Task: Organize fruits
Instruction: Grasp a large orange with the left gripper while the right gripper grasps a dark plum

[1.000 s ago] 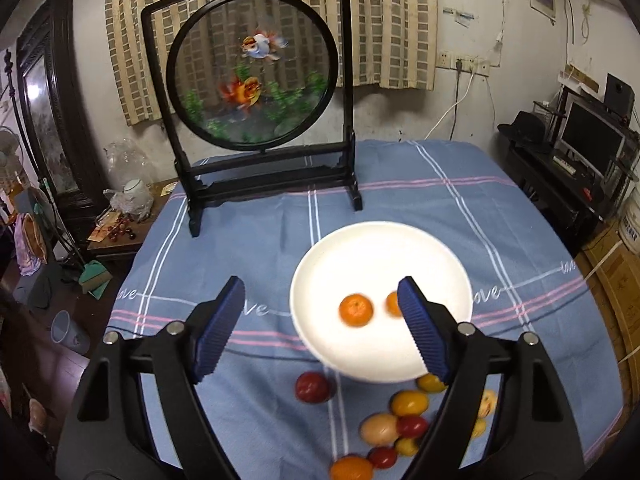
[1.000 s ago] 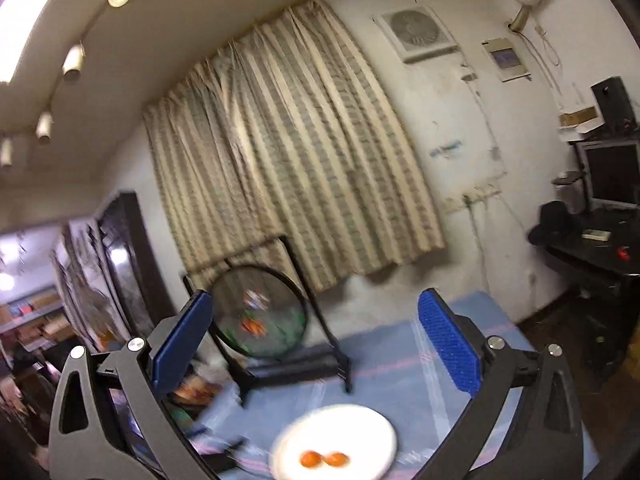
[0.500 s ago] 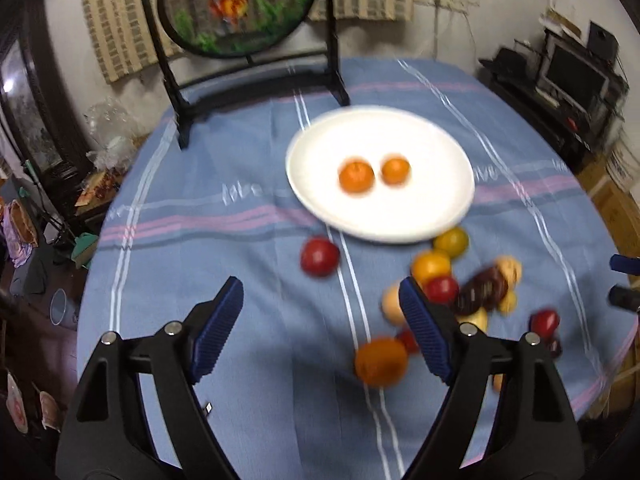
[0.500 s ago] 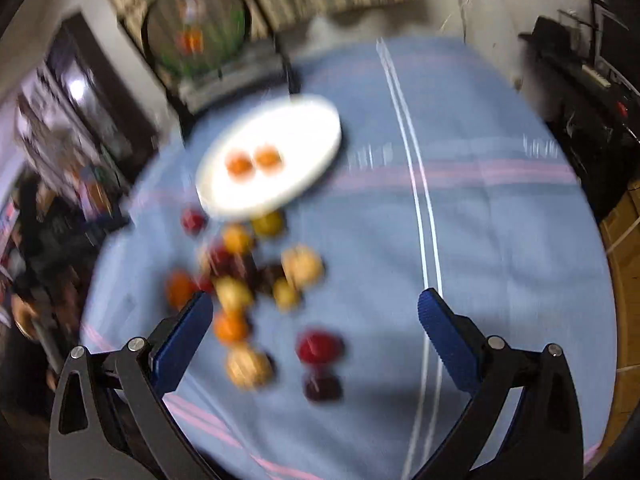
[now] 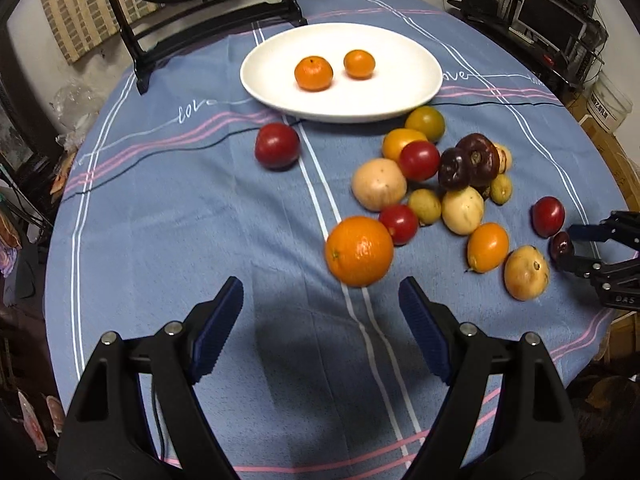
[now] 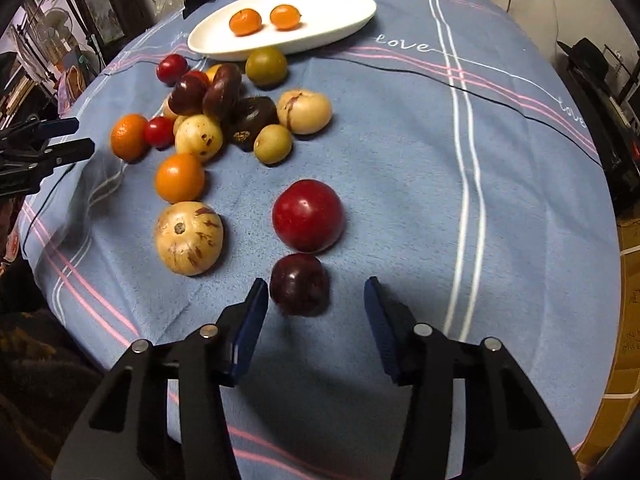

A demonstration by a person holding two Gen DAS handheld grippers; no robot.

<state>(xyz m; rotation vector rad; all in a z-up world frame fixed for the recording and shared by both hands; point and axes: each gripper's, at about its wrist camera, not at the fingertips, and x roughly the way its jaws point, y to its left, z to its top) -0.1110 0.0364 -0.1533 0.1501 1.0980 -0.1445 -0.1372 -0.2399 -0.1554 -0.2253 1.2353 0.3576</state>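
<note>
A white plate (image 5: 416, 92) holds two small oranges (image 5: 313, 73) at the far side of the blue cloth; the plate also shows in the right wrist view (image 6: 344, 20). A pile of mixed fruit lies in front of it. My left gripper (image 5: 321, 300) is open and empty, just short of a big orange (image 5: 359, 251). My right gripper (image 6: 315, 298) is open, with a dark plum (image 6: 299, 285) between its fingers, close to the left finger. A red fruit (image 6: 308, 215) lies just beyond it. The right gripper also shows in the left wrist view (image 5: 576, 250).
A dark wooden screen stand (image 5: 208, 20) stands behind the plate. A lone red fruit (image 5: 277, 145) lies left of the pile. A thin black cable (image 5: 500, 103) crosses the cloth. A desk with a monitor (image 5: 552, 20) is at the far right.
Both grippers have swung down and pulled back towards the near table edge. The right one now straddles the dark plum; the left one faces the big orange.
</note>
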